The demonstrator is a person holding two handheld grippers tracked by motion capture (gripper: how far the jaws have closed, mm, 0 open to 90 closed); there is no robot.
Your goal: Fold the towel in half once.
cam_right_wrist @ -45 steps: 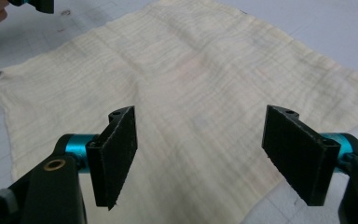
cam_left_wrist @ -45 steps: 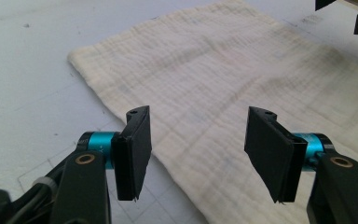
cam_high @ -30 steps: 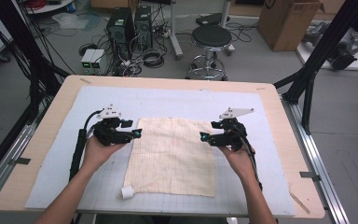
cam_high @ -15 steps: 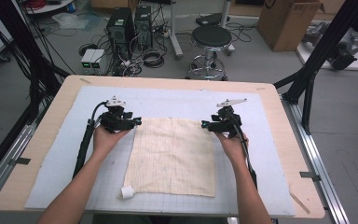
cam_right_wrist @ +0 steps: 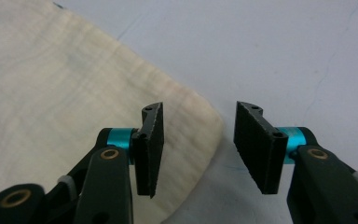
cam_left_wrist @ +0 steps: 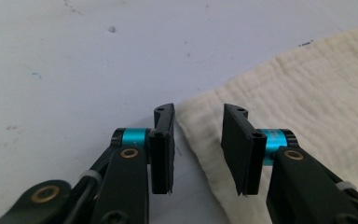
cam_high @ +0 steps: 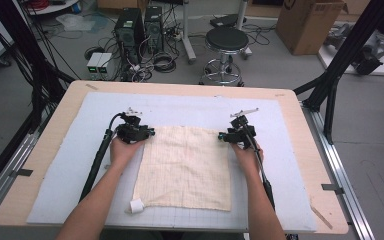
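1. I have the left gripper [cam_left_wrist: 198, 154] straddling the far left corner of the square, cream-coloured crinkled muslin cloth [cam_high: 185, 167]. Its jaws have just been closing and stand apart, not yet pinching.
2. The right gripper [cam_right_wrist: 200, 151] brackets the far right corner the same way, jaws narrowing but apart.
3. I judge both should pinch only the corner tip, together, before lifting.
4. The cloth lies flat on the pale grey mat [cam_high: 70, 165], faintly gridded.

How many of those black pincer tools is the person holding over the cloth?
2. The left gripper is at the cloth's far left corner; the right gripper is at its far right corner. Each straddles its corner without pinching yet.
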